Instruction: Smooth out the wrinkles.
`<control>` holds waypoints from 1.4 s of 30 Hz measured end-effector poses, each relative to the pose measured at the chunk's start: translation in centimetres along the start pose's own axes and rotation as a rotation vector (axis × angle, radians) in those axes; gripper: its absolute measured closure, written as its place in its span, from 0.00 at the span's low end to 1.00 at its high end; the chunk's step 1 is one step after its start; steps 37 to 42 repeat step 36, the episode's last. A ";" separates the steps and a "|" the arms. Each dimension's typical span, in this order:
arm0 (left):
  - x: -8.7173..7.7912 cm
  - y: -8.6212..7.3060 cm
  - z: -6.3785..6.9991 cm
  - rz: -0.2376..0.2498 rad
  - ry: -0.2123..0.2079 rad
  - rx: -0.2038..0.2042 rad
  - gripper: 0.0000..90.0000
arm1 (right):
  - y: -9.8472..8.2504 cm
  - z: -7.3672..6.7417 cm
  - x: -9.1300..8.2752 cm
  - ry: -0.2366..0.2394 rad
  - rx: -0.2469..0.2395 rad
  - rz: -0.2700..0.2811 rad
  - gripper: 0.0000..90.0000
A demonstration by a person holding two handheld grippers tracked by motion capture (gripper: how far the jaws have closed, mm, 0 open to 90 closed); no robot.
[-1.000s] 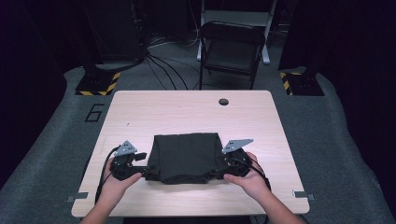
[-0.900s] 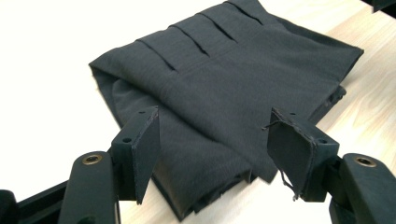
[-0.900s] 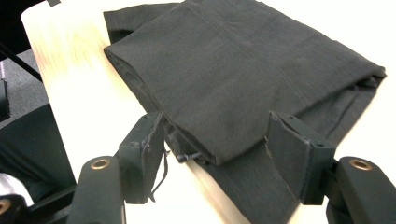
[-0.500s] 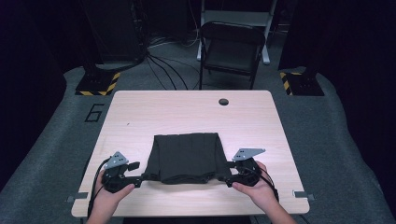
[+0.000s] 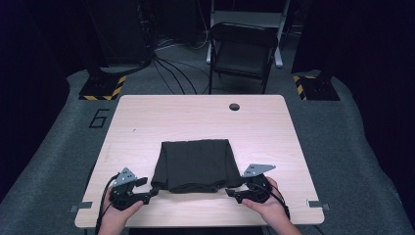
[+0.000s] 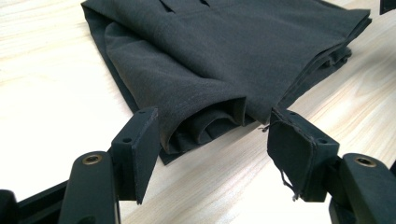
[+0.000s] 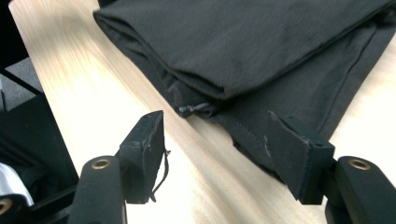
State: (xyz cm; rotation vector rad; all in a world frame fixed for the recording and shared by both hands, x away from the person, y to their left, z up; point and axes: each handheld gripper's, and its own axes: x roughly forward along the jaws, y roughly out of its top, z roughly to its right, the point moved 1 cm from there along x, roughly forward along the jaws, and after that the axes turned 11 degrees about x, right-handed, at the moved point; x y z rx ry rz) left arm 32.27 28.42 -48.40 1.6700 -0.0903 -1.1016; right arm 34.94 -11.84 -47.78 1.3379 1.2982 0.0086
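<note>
"6" on grey floor mat (image 5: 73, 142)

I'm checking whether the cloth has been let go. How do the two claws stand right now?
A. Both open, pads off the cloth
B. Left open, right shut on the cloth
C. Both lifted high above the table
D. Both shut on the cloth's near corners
A: in the gripper views the left claw and right claw stand with jaws apart, and the folded dark cloth lies on the table with its near corners unpinched.
</note>
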 end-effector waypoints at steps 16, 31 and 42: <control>1.3 -0.9 -0.1 -0.023 -0.017 0.009 0.39 | -1.2 0.7 1.6 -0.057 -0.019 -0.019 0.45; 2.5 -0.8 -0.5 -0.031 -0.024 0.009 0.38 | -1.8 0.3 2.7 -0.100 -0.120 -0.052 0.46; 2.6 -0.6 -0.6 -0.014 -0.041 -0.034 0.36 | -1.9 0.4 2.6 -0.104 -0.110 -0.051 0.46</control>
